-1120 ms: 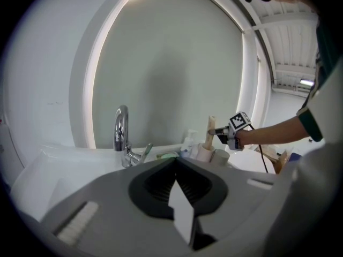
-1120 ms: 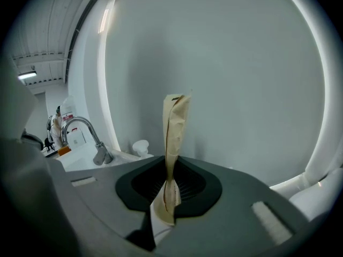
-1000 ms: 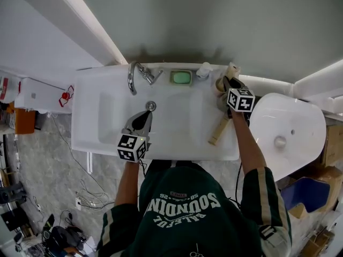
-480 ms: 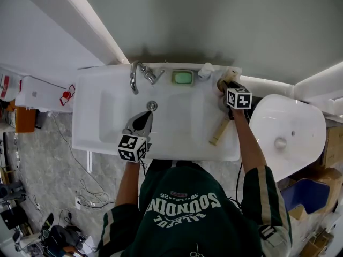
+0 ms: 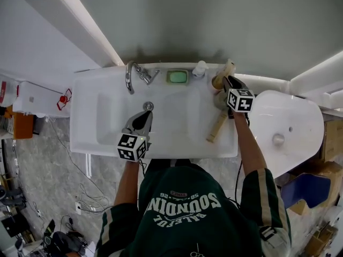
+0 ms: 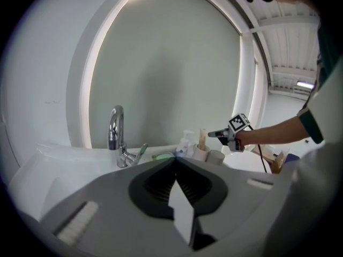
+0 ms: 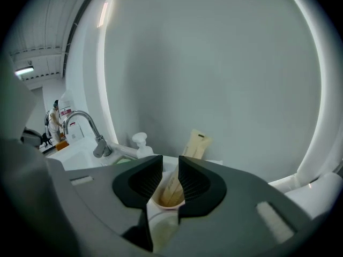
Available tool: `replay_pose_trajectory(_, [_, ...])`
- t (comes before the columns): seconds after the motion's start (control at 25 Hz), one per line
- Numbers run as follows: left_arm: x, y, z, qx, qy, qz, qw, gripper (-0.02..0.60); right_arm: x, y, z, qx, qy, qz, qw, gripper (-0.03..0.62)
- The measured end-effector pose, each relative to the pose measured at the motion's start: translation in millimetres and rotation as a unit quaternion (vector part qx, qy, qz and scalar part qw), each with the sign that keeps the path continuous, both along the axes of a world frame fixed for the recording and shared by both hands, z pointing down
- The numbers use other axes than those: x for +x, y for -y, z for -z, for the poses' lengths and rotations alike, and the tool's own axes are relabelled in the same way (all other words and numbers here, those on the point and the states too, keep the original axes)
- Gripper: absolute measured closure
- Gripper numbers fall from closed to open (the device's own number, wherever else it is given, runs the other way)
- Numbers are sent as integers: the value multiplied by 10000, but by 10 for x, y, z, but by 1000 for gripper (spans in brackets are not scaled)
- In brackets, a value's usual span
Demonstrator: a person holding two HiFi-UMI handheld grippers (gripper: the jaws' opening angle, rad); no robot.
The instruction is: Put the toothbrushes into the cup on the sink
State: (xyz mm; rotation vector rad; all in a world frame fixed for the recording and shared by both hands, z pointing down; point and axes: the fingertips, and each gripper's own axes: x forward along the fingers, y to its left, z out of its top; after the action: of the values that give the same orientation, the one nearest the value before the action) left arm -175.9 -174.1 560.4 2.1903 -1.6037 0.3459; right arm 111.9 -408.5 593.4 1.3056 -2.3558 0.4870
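Plain grey-green wall (image 5: 214,20) behind, framed by glowing white strips (image 5: 91,24). Below, grey marbled floor (image 5: 43,154) strewn with cables (image 5: 86,191). White toilet (image 5: 284,116) at right, perhaps cardboard boxes (image 5: 333,138) beyond.

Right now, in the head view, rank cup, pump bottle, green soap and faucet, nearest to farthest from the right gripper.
1. cup, just ahead of the right gripper
2. pump bottle, just left of it
3. green soap, back centre
4. faucet, farthest left

Hand-held gripper (image 7: 170,170), jaws just opening, cup (image 7: 162,226) showing in their gap untouched, wrapped toothbrush (image 7: 195,144) standing inside
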Motion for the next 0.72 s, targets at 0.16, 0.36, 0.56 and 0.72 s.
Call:
replay_pose_trajectory(0.16, [88,29,29,63,-18,-141,9999,531,-70,-179,395,523,206,240,9981,533])
replay_pose_trajectory(0.36, [262,28,56,98,-89,-333,9994,531,-120,-506,752,1114,799,631,9886,592])
replay_pose_trajectory(0.56, [451,52,59,121,-122,-557,9983,531,63,-708,853,1136,1256,275,9852,592])
replay_pose_trajectory(0.72, [576,86,62,149,-159,-697,9973,531,210,-963,1071,1586,1444,104,9767,592])
